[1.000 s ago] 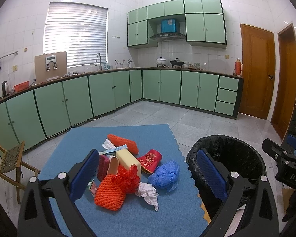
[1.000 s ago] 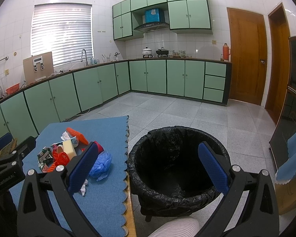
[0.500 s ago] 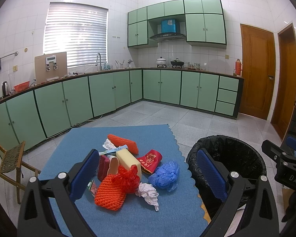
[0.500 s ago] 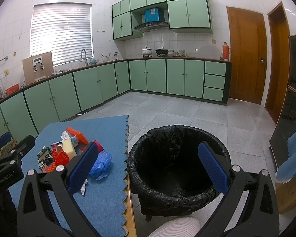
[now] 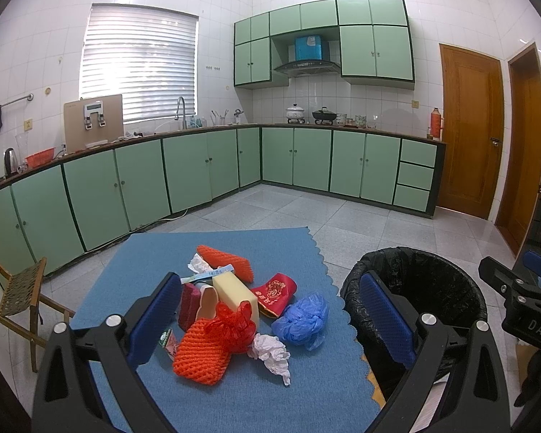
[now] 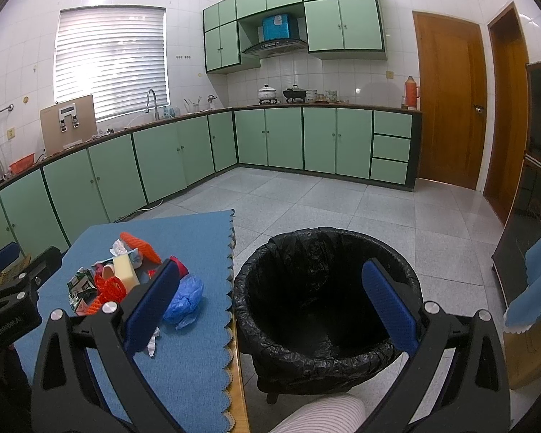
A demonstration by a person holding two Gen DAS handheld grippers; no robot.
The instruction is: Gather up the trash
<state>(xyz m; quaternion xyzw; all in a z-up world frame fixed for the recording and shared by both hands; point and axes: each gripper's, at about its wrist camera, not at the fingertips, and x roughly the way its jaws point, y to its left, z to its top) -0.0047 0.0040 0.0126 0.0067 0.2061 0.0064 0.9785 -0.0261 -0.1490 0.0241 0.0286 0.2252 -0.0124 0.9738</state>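
Observation:
A pile of trash lies on a blue mat [image 5: 212, 404]: an orange foam net [image 5: 198, 353], a red mesh ribbon [image 5: 234, 328], a yellow sponge block [image 5: 234, 292], a red pouch [image 5: 276, 292], a crumpled blue plastic bag [image 5: 301, 317], white tissue [image 5: 272, 355] and a second orange net [image 5: 227, 261]. A bin with a black liner [image 6: 328, 303] stands right of the table. My left gripper [image 5: 270, 321] is open and empty, above the pile. My right gripper [image 6: 270, 306] is open and empty, above the bin's near left rim.
A wooden chair [image 5: 16, 296] stands left of the table. Green cabinets [image 5: 198, 169] line the far walls across a grey tiled floor. A dark glass cabinet [image 6: 533, 195] stands at the right. A striped knee [image 6: 321, 415] shows at the bottom of the right wrist view.

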